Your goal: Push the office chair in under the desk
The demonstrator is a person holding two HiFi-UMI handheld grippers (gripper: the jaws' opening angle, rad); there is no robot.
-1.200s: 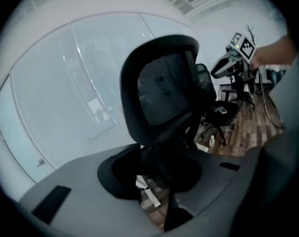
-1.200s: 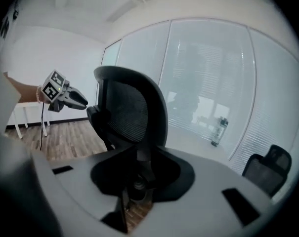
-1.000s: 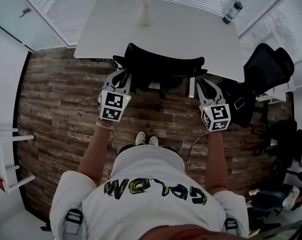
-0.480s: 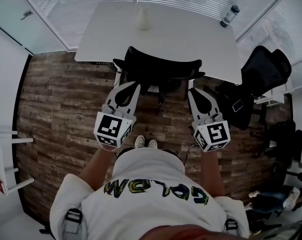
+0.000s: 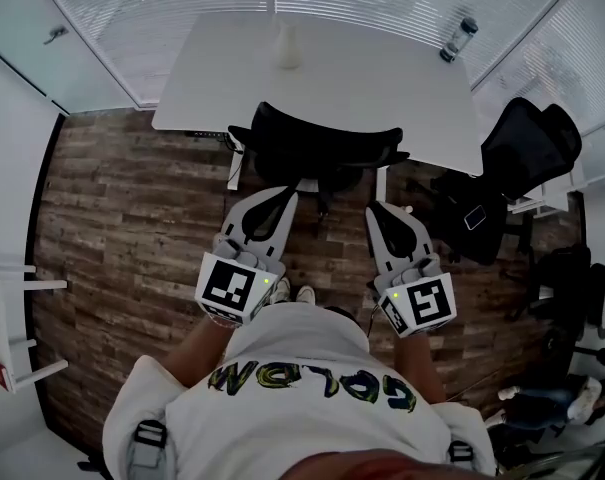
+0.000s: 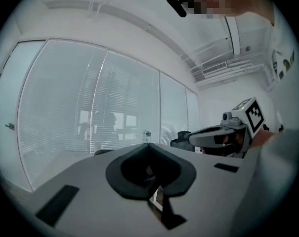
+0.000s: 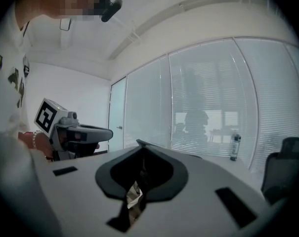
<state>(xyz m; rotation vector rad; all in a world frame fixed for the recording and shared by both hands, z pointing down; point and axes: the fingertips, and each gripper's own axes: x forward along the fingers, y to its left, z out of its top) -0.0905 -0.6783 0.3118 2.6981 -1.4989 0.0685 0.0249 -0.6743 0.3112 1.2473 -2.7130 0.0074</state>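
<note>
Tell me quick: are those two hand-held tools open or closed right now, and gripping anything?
Left grey two-jaw tool: closed, holding nothing.
Right grey two-jaw tool: just closed, holding nothing.

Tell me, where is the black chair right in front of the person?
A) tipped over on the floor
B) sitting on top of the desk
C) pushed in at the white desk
C: the office chair stands upright with its back at the near edge of the desk.

Office, white desk (image 5: 342,78), office chair (image 5: 317,148), window blinds (image 5: 182,8)
</note>
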